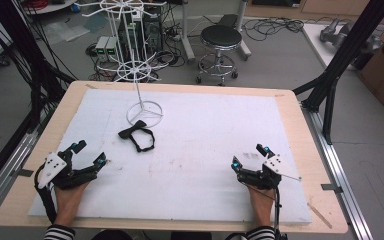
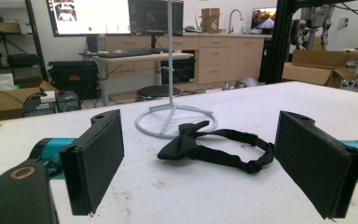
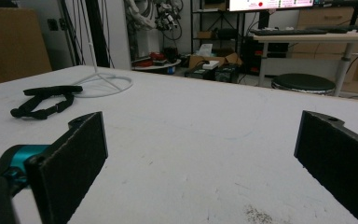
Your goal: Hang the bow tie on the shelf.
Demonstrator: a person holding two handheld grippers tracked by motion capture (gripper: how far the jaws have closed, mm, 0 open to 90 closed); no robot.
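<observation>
Bow tie (image 1: 136, 136) lay on white table cover (image 1: 205, 150), far-left of centre, just near side of white wire stand's ring base (image 1: 144, 113). Judged light, soft, floppy — fabric knot bulky, thin strap loop limp; best hold likely at knot, where pads get most to bite. Looked all black: bow at left end, strap curled in closed loop to right. Left gripper (image 1: 89, 154) released, jaws wide apart, resting near-left, aimed at tie. Right gripper (image 1: 249, 156) likewise spread, holding nothing, near-right — well apart from tie.
</observation>
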